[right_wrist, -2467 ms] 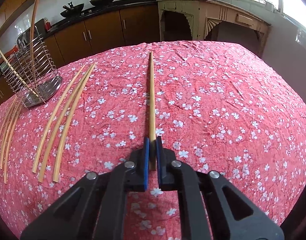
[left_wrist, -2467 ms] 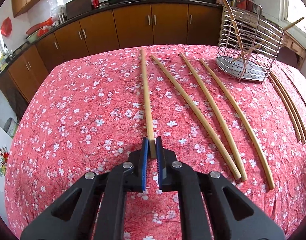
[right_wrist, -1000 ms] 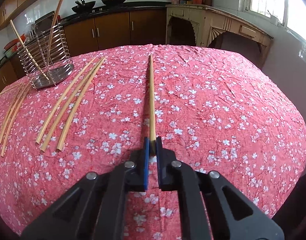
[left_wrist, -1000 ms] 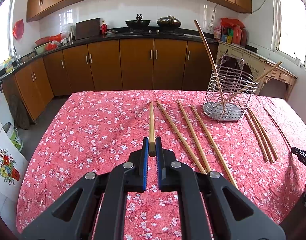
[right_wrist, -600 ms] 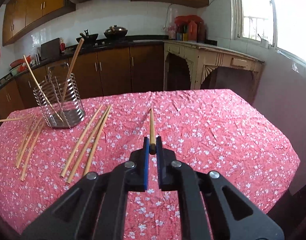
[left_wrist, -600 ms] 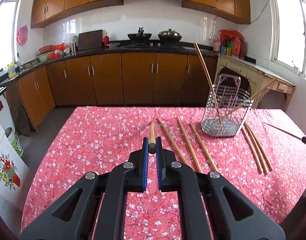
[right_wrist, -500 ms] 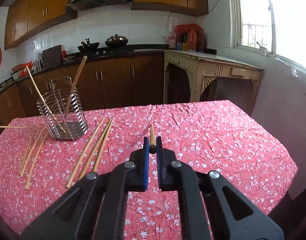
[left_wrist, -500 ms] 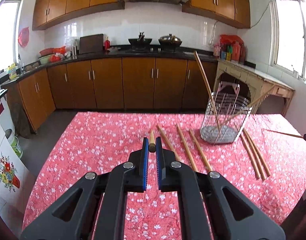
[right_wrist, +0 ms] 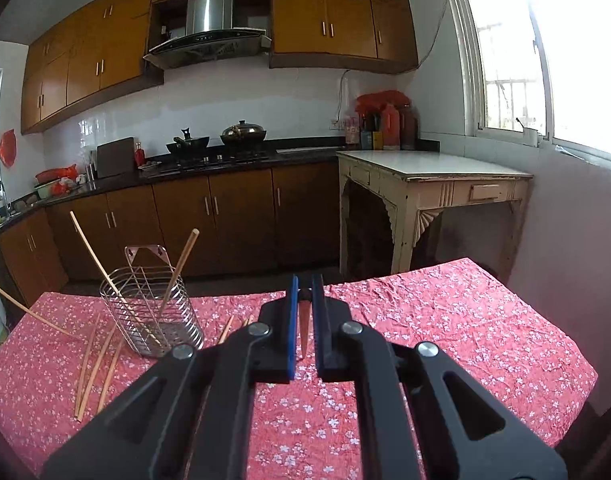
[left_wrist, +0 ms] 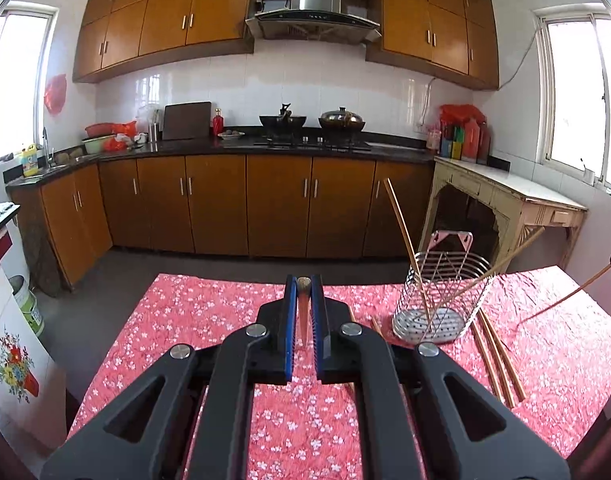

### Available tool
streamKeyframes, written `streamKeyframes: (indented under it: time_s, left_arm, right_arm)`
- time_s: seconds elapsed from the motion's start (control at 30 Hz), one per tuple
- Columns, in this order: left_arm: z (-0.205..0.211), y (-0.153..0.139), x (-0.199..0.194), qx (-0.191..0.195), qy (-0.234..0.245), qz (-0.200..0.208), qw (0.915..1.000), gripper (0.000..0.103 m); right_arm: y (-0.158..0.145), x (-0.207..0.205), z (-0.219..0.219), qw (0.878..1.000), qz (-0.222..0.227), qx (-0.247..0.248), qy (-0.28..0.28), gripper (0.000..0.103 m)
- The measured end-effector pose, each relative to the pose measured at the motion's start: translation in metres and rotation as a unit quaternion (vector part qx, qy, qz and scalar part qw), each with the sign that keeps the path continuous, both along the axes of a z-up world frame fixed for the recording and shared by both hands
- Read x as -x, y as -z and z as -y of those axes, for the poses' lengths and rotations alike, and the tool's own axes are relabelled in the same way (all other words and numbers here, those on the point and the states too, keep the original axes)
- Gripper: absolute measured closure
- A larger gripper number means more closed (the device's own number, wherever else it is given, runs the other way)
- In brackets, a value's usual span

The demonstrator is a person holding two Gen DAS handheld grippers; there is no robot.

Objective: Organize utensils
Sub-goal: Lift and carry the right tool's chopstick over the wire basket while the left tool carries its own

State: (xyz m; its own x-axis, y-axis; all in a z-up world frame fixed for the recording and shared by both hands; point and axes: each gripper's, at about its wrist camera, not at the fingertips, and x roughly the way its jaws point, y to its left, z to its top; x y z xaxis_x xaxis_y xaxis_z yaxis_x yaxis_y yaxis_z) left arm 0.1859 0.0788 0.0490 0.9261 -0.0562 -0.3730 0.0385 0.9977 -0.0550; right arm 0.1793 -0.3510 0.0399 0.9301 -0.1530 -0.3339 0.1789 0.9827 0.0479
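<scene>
My left gripper is shut on the end of a wooden chopstick, held in the air above the red floral table and seen almost end-on. My right gripper is likewise shut on a chopstick, lifted off the cloth. A wire utensil holder with two chopsticks leaning in it stands to the right in the left wrist view, and the same holder stands to the left in the right wrist view. Loose chopsticks lie beside the holder, and more loose chopsticks show left of it.
Further chopsticks lie on the cloth half hidden behind my right gripper's body. The right-held stick crosses the right edge of the left wrist view. Brown kitchen cabinets and a cream side table stand beyond the table's far edge.
Both grippers have risen and levelled, each carrying its chopstick up off the cloth. The sticks now look foreshortened, and the views take in the wall cabinets.
</scene>
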Motion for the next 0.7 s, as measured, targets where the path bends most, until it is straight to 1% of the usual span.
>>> streamKeyframes:
  time_s: [0.3,0.5,0.6,0.7]
  left_arm:
    - [-0.002,-0.015,0.004,0.005,0.001,0.017,0.9998,0.096]
    - [0.002,-0.025,0.01,0.005,0.01,0.026,0.9996,0.096]
    - [0.008,-0.034,0.016,0.005,0.02,0.035,0.9992,0.096]
    - [0.013,-0.046,0.019,0.011,0.032,0.045,0.9984,0.096]
  right_arm:
    - [-0.021,0.001,-0.001,1.0,0.011,-0.017,-0.019,0.095]
    - [-0.036,0.012,-0.002,0.998,0.008,-0.036,-0.05,0.095]
    - [-0.048,0.021,-0.009,0.996,0.009,-0.042,-0.074,0.095]
    - [-0.067,0.034,-0.02,0.994,0.021,-0.042,-0.097,0.095]
